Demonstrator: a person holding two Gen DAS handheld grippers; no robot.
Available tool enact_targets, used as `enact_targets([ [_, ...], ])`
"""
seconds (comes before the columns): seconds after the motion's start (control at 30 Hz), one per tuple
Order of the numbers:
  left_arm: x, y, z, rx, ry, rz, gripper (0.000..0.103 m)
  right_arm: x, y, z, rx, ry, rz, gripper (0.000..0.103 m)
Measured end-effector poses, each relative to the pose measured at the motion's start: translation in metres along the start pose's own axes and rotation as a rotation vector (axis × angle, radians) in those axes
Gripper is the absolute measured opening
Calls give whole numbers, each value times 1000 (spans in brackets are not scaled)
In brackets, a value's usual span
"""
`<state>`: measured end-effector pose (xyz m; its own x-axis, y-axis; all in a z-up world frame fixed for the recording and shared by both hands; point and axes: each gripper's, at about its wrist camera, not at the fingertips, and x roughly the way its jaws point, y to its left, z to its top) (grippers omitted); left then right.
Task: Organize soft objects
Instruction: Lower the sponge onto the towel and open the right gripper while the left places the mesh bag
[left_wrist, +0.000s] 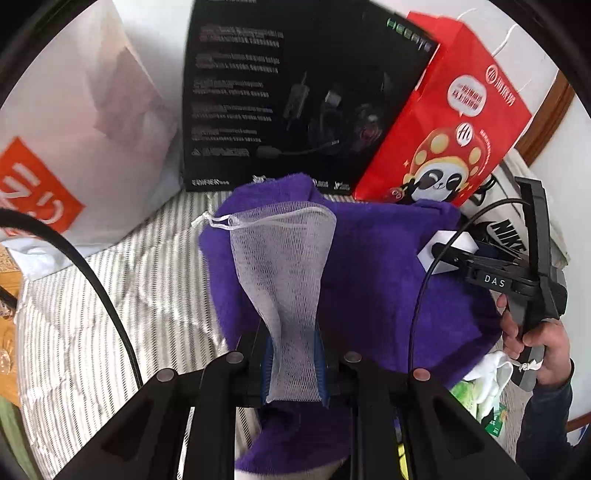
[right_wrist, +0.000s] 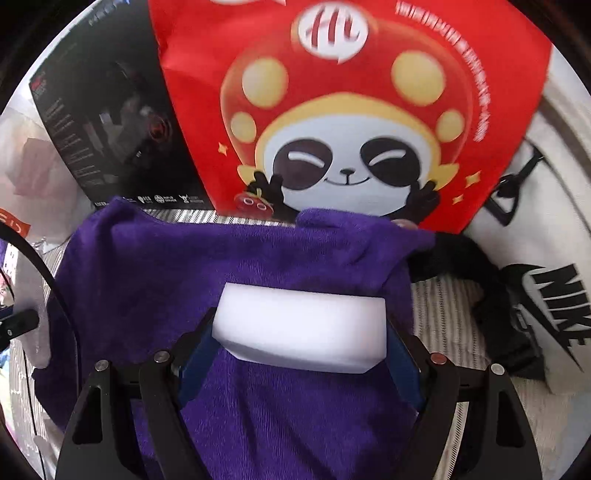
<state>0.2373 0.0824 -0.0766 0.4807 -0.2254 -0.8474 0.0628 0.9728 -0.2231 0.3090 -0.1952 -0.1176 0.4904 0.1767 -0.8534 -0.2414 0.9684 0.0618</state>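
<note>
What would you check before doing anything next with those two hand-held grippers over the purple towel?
1. Left hand-held gripper clamped on the white mesh pouch: ok.
2. Right hand-held gripper holding the white sponge block between its fingers: ok.
3. Purple towel lying under both items: ok.
4. Towel flat and smooth: not ok, its far edge is bunched.
5. Where the items should go: cannot tell.

"NIKE" on white bag (right_wrist: 554, 302); "DAS" on right claw (left_wrist: 428, 254); "EDIFIER" on black box (left_wrist: 295, 92).
</note>
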Motion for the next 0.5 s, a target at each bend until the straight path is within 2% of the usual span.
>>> enact_targets([
  [0.3, 36, -7, 5, 8, 49, -11, 18, 4, -5, 1, -3, 5, 14, 82],
  [0.5, 56, -8, 4, 10, 91, 13, 18, 10, -6, 3, -12, 33, 20, 86],
])
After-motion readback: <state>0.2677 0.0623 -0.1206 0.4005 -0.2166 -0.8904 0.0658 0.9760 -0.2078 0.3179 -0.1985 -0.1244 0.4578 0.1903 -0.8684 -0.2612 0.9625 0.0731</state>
